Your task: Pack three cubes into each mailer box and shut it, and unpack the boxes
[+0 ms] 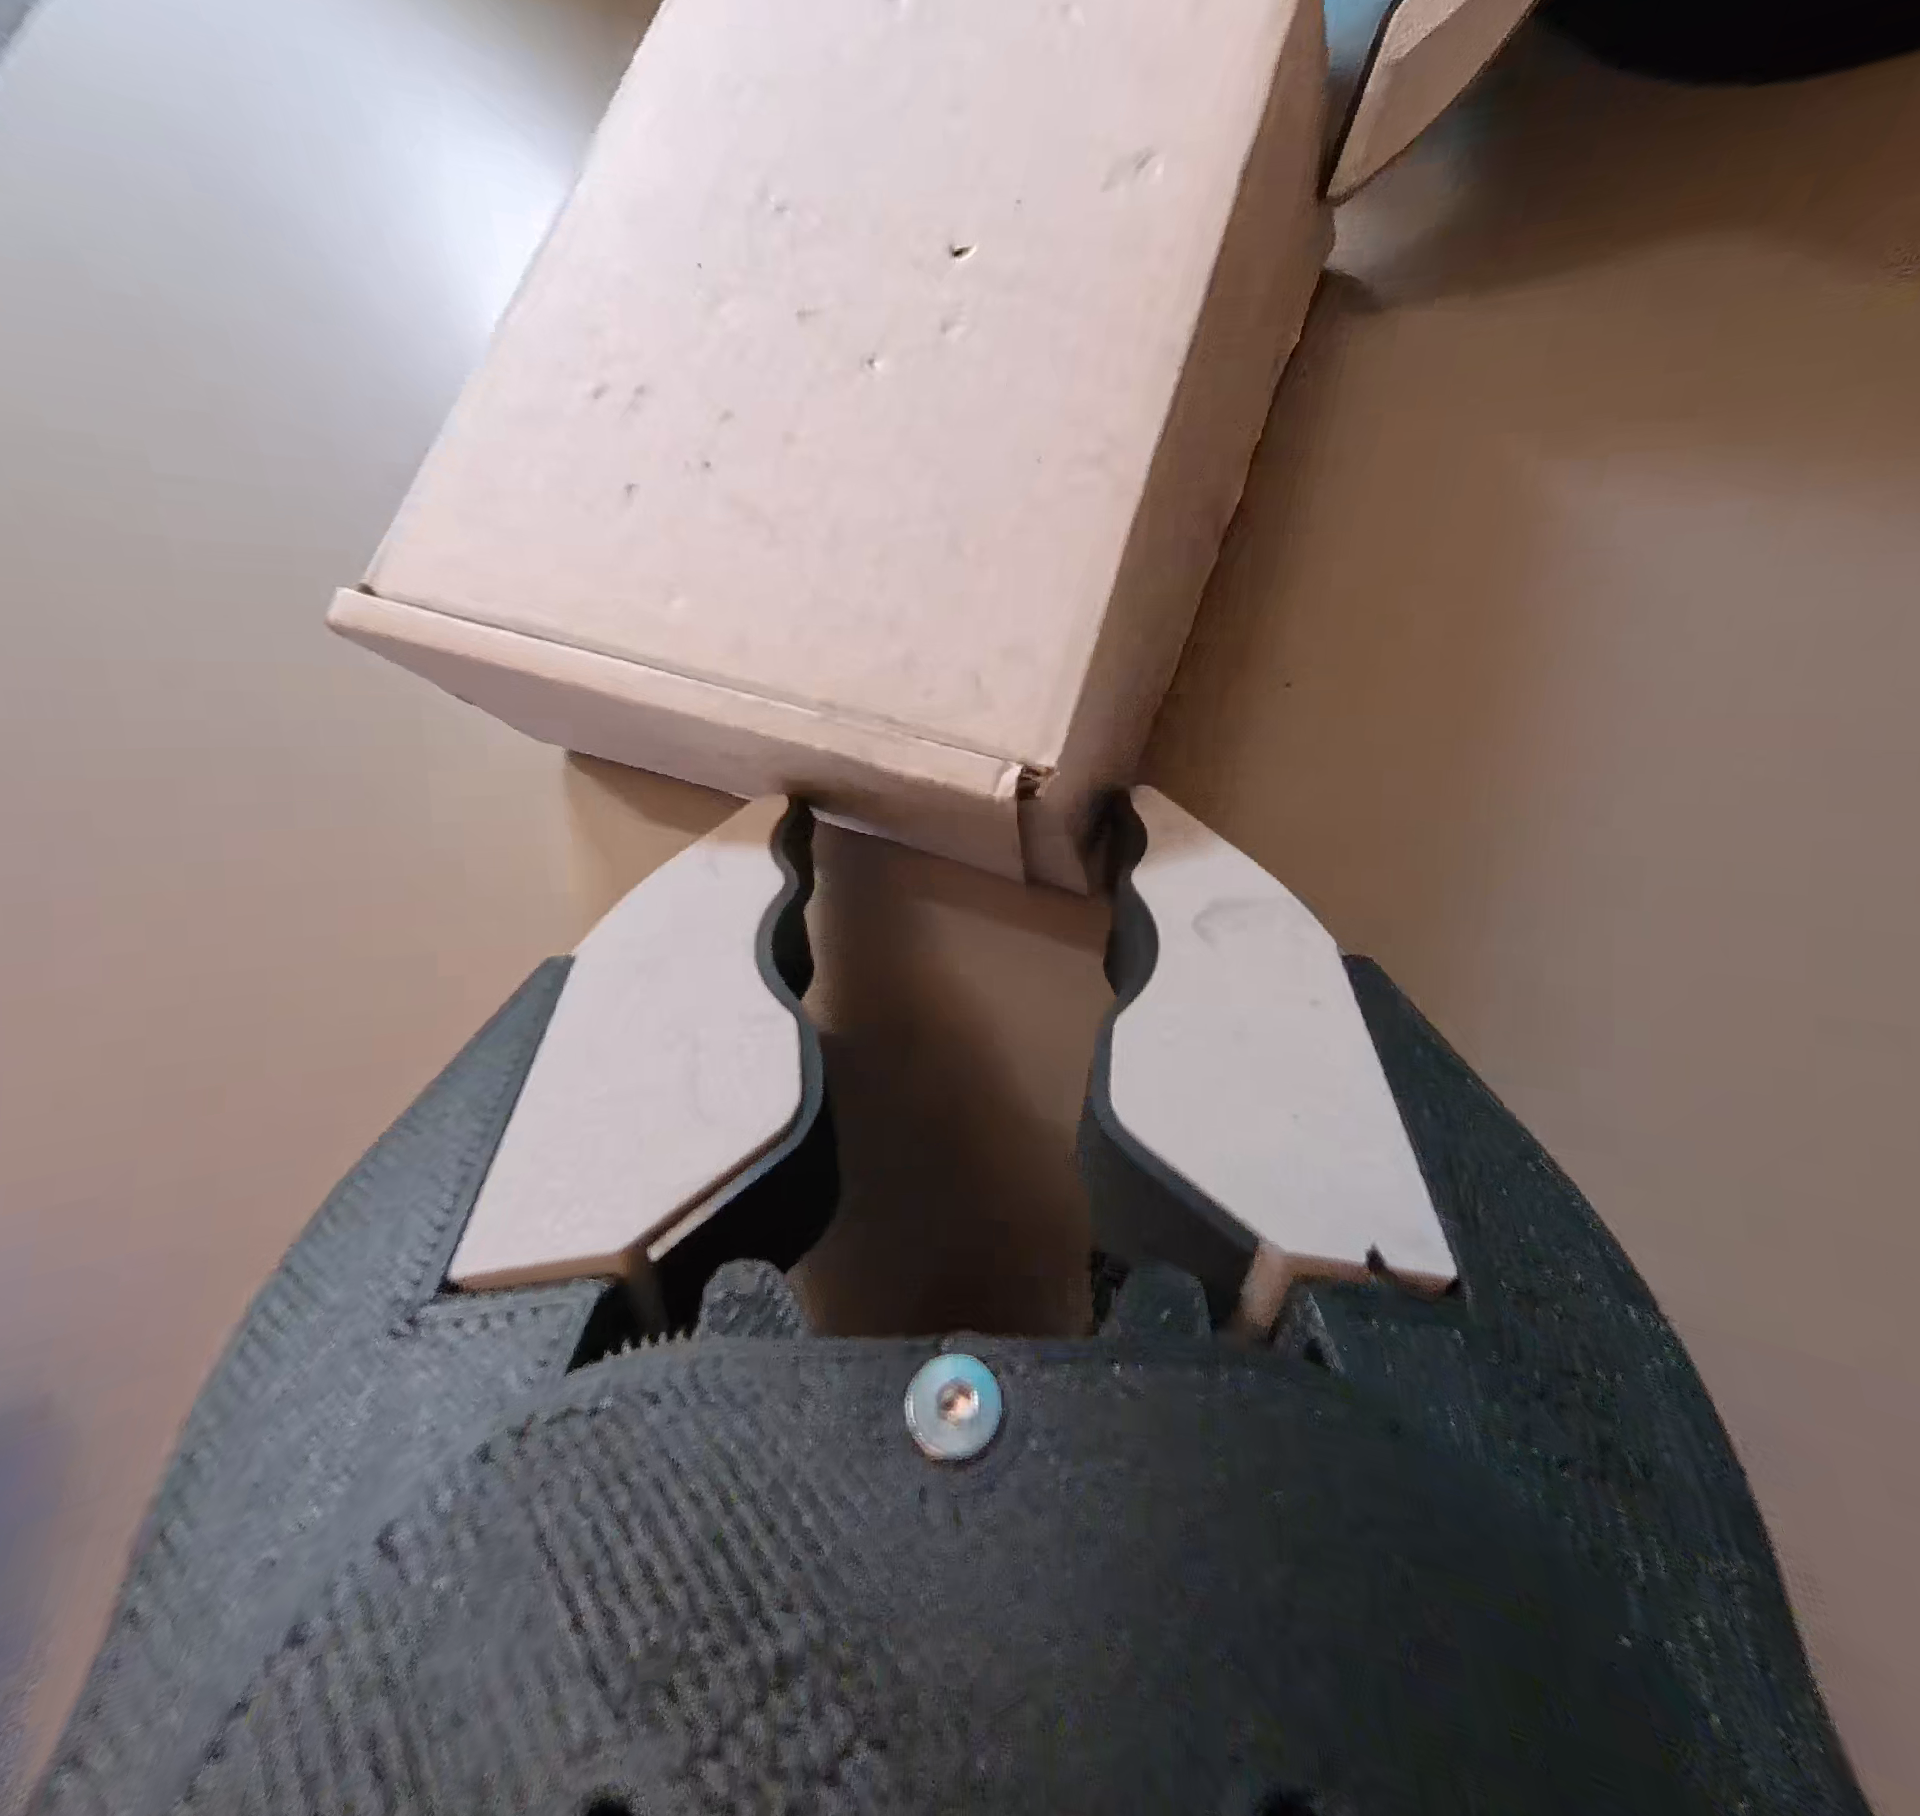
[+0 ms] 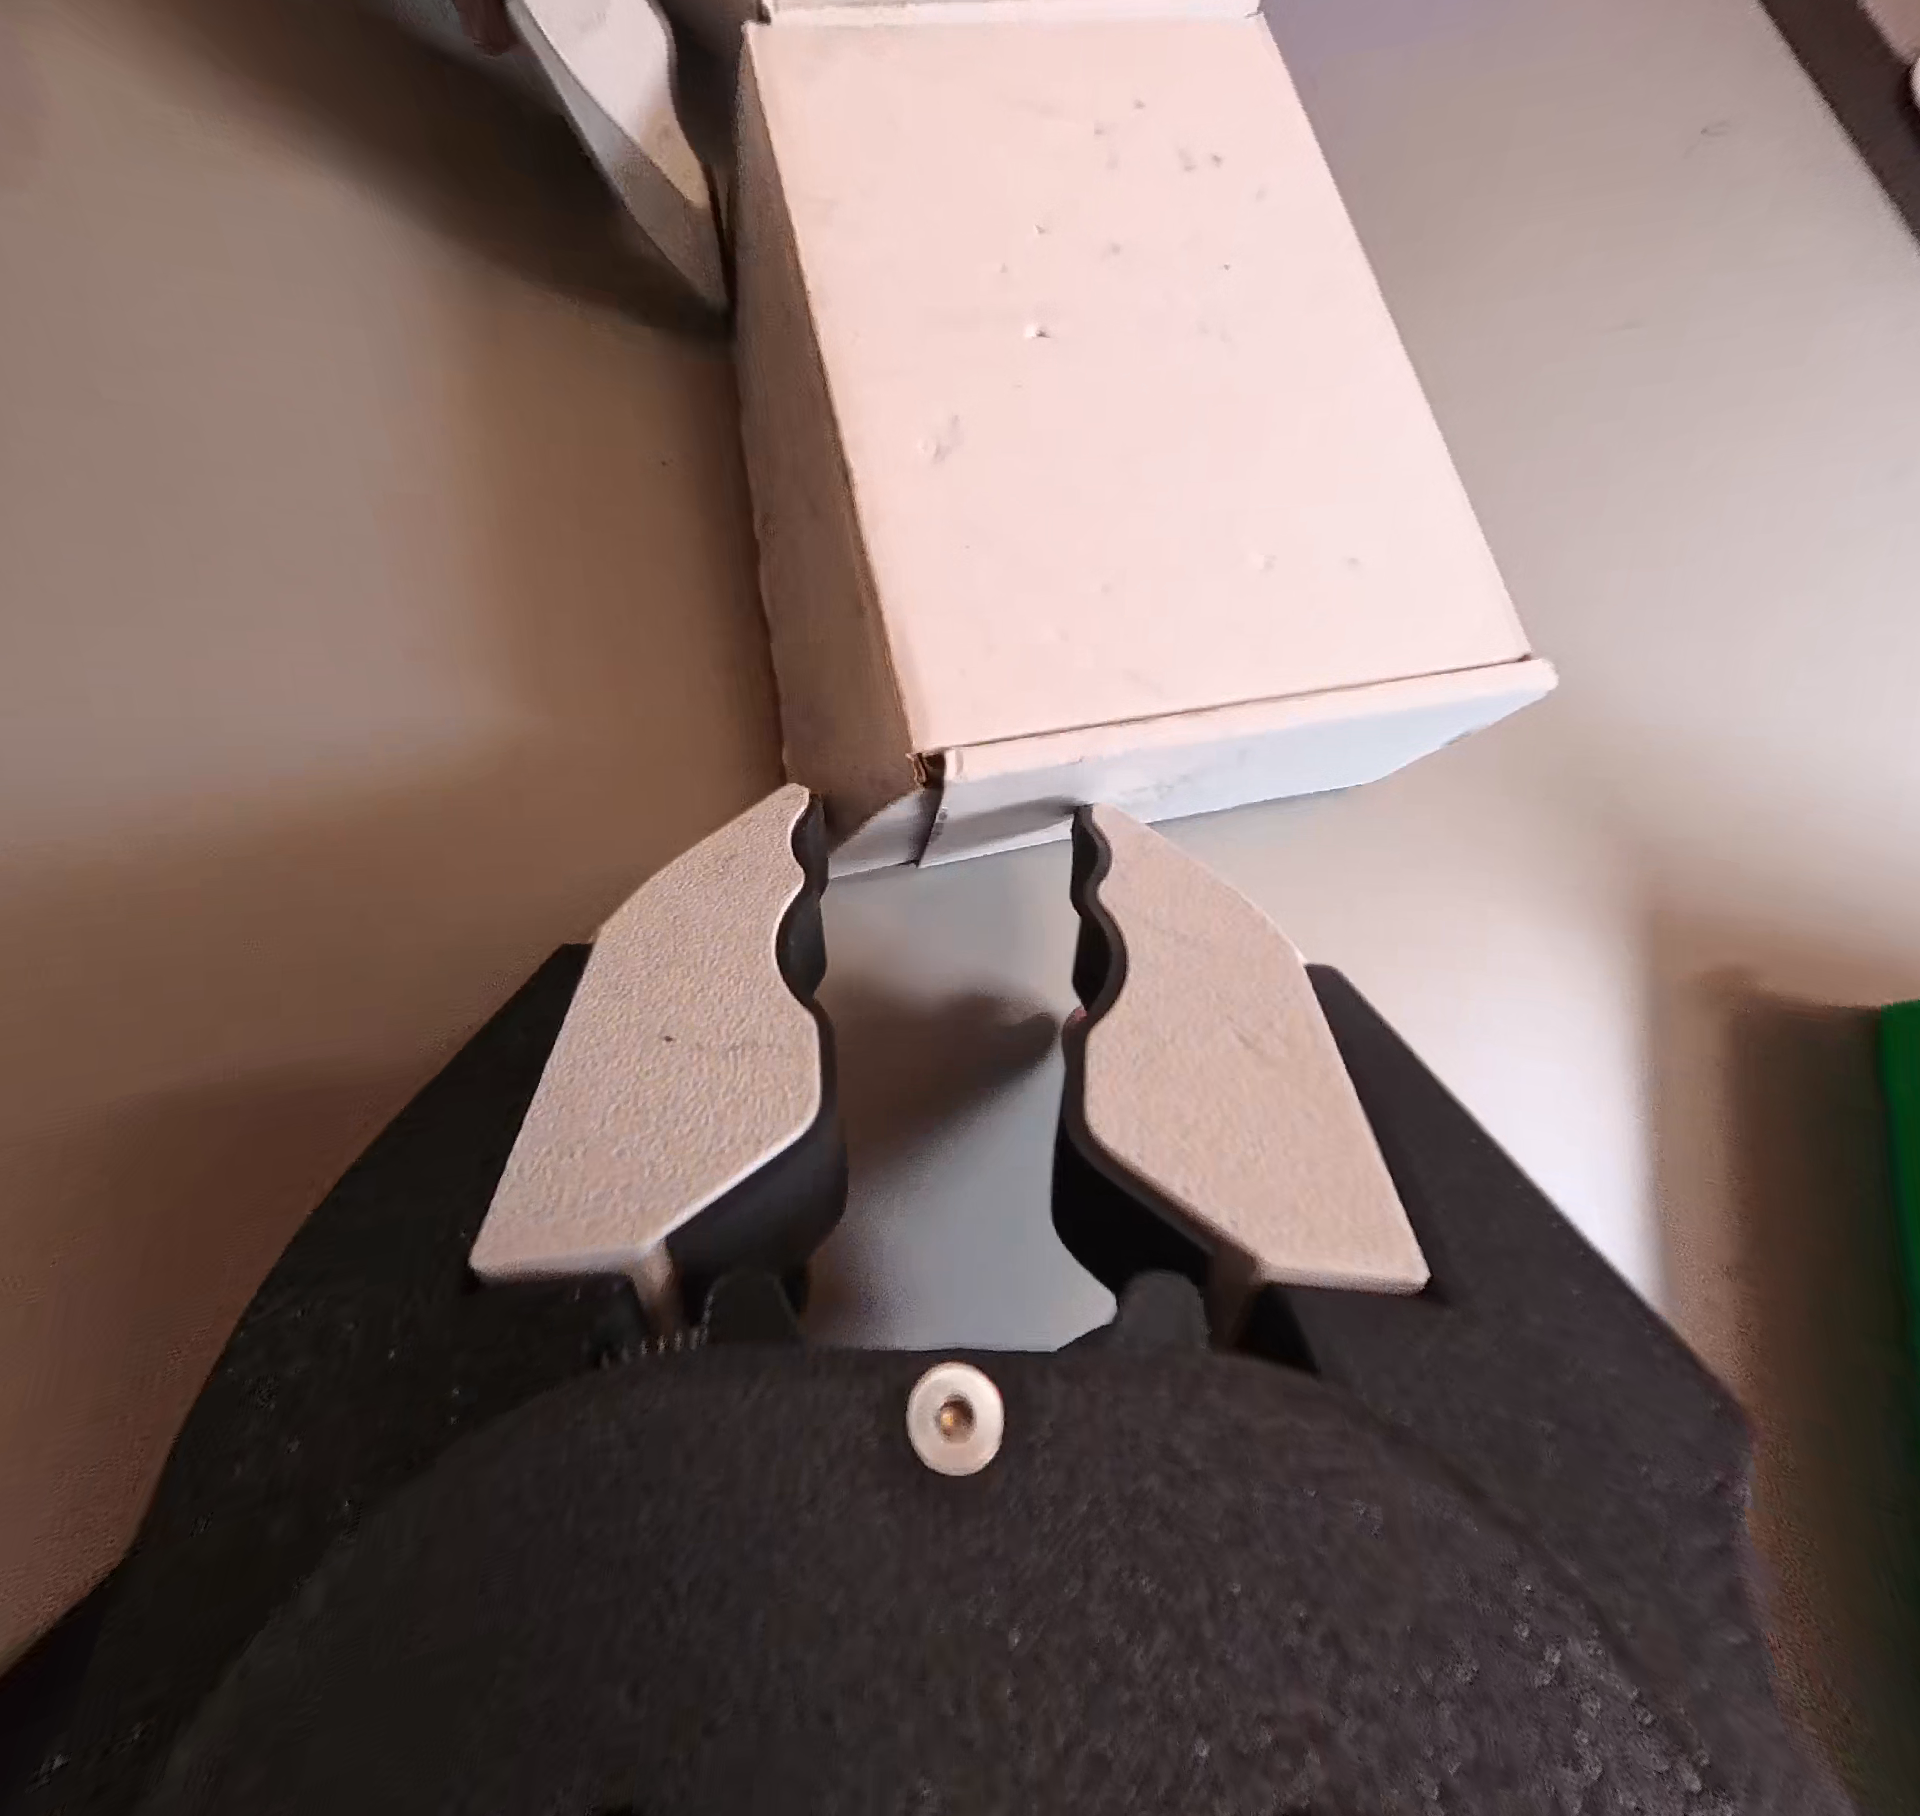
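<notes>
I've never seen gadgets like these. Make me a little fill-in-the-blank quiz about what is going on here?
1. The lid of the mailer box is ____.
2. The left gripper has its fingers ____, straddling one corner of the box.
3. The right gripper sits at another ____ of the same box.
4. The object at the right edge of the right wrist view is coloured ____.

Missing words: shut; open; corner; green

Looking down close from opposite ends, sharing the closed box point(image 1: 883, 364) point(image 2: 1122, 395) on the table point(image 1: 208, 416) point(image 2: 312, 519).
</notes>
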{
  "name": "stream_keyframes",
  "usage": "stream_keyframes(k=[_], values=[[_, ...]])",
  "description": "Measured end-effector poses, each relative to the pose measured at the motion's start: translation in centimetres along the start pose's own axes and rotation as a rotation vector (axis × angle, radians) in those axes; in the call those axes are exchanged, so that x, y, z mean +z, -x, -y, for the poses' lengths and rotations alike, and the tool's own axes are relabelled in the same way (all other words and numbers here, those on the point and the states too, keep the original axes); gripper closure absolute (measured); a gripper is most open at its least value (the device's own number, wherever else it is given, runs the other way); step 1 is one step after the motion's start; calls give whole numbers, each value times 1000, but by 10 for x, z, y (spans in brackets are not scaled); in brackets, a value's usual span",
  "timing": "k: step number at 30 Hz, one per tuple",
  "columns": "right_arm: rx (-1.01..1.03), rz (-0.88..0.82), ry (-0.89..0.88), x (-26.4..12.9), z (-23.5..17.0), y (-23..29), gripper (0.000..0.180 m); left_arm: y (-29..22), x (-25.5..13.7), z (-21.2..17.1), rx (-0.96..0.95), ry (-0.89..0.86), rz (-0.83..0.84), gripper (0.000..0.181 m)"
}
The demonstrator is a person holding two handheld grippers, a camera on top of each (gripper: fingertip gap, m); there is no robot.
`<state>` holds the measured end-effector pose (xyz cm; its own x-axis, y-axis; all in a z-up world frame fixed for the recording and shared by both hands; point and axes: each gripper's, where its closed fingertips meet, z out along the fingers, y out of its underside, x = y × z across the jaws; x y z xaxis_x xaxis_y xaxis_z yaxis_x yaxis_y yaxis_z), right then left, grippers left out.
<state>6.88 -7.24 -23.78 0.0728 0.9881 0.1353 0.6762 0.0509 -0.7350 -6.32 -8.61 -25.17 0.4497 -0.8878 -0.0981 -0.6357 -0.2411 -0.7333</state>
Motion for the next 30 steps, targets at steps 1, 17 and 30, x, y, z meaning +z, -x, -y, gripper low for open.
stream_keyframes(k=[1,17,30], values=[[-22,-24,2,1,0,-1,137,2,1,0,13,3,23,130],[-108,-156,10,4,-1,-6,154,6,1,-1,38,0,74,139],[-36,-71,248,-11,46,-24,80,9,-5,3,40,-46,84,134]])
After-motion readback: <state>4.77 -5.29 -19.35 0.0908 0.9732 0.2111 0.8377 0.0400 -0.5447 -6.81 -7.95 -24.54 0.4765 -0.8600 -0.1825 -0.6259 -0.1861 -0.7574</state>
